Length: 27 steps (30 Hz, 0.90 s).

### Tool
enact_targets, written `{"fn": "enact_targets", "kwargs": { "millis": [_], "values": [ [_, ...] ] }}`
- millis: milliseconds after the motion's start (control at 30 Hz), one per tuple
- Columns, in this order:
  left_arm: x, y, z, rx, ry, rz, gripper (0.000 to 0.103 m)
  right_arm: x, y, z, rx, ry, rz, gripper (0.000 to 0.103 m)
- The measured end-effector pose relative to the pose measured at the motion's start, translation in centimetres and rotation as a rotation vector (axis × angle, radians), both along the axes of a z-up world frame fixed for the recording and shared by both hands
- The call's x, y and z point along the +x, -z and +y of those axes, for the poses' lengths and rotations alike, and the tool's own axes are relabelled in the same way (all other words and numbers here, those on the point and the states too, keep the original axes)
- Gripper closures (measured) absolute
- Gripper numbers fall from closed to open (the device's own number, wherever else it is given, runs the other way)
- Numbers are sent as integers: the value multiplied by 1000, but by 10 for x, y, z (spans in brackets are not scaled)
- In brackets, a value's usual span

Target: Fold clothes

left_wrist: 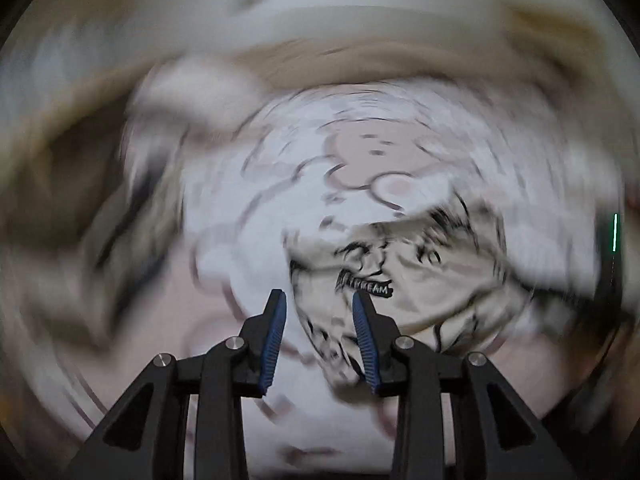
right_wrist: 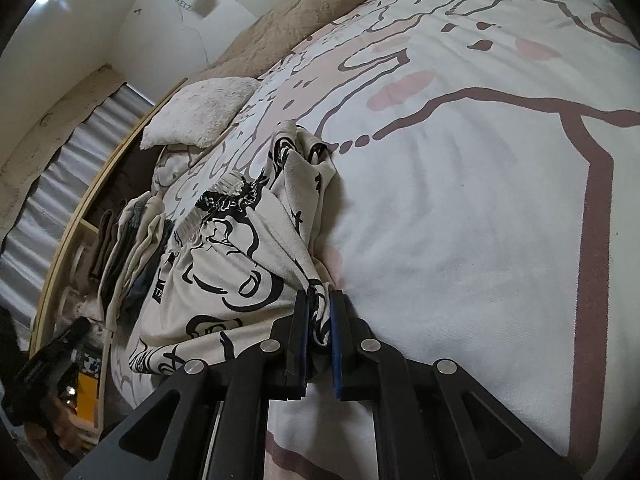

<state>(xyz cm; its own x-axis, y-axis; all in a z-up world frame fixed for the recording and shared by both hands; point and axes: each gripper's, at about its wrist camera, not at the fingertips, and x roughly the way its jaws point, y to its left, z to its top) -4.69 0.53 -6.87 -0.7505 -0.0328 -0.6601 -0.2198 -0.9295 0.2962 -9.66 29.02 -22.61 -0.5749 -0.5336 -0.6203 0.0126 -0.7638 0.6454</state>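
Note:
A cream garment with black line drawings lies crumpled on the bed's patterned cover. My right gripper is shut on a bunched edge of it, the fabric pinched between the blue pads. The left wrist view is heavily blurred. There my left gripper stands open above the bed, its blue pads apart and nothing pressed between them. The same garment lies just beyond and below its fingertips.
A fluffy white pillow and a beige blanket lie at the bed's far side. A stack of folded clothes sits at the left edge of the bed. Beyond are a wooden frame and grey curtains.

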Motion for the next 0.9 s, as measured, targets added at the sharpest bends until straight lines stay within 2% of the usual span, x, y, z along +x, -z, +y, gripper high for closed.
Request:
{"fn": "enact_targets", "kwargs": {
  "millis": [67,167,300,367,433,500,700,833,900],
  "values": [
    [8,8,34,-268,158,89,69,0,0,0,-8,-6,2,97],
    [20,34,61,-492,361,108,69,0,0,0,-11,-13,5,97],
    [44,75,74,-693,528,50,68,-1,1,-1,-21,-15,0,97],
    [56,98,76,-814,602,35,60,-2,1,0,-28,-15,-3,97],
    [62,117,75,-915,633,47,56,-2,1,0,-31,-16,-6,97],
    [59,128,73,-959,630,47,56,-2,1,1,-33,-17,-8,96],
    [38,149,78,-1065,617,150,56,-3,2,2,-38,-17,-13,96],
    [23,151,83,-1072,622,214,59,-2,3,2,-41,-17,-7,96],
    [23,154,82,-1092,638,275,59,-1,2,0,-23,-19,3,96]
  ]
}}
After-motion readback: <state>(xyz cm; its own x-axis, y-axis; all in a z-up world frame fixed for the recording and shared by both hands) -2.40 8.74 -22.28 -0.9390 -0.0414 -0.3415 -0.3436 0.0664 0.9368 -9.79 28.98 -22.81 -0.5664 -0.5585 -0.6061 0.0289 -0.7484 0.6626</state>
